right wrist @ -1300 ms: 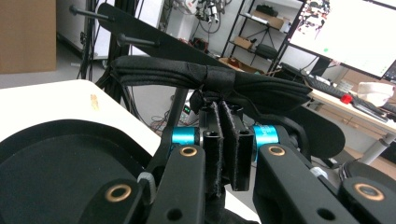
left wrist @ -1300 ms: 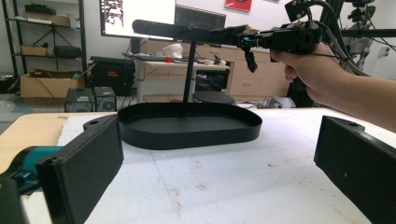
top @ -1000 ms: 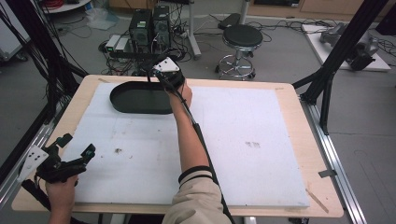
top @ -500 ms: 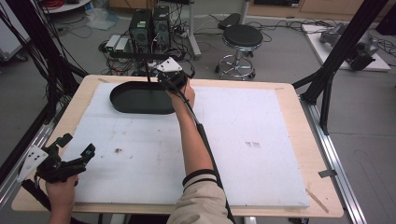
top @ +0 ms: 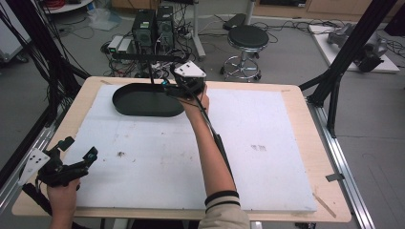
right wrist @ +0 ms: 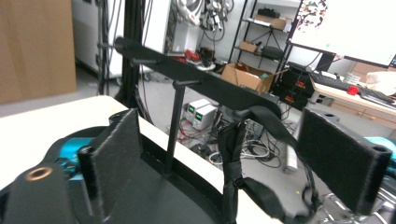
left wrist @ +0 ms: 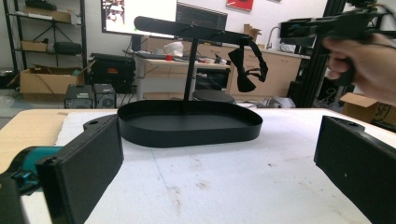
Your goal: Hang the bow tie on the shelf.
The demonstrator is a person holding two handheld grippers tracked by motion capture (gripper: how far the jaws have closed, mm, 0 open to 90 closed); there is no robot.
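Note:
A black oval tray point(top: 143, 101) point(left wrist: 187, 126) lies at the table's far left and carries a T-shaped stand point(left wrist: 189, 70) point(right wrist: 175, 121). A black bow tie point(left wrist: 247, 70) point(right wrist: 233, 177) hangs by its strap from the right end of the crossbar point(left wrist: 187, 29) point(right wrist: 201, 81). My right gripper point(top: 168, 87) point(right wrist: 226, 130) hovers over the tray's right end. Its jaws have just been opening, and the strap dangles between them with the pads point(right wrist: 116, 158) clear of it. My left gripper point(top: 80, 147) point(left wrist: 217, 140) rests open at the near left corner, nothing between its fingers.
A white mat point(top: 267, 143) covers most of the wooden table point(top: 310, 124). Black frame poles point(top: 344, 57) stand at both sides. A stool point(top: 247, 40) and computer boxes point(top: 153, 24) sit on the floor beyond the far edge.
My right gripper has drawn back to the right from the stand, and its jaws have gone from shut to open. The left hand has stayed put.

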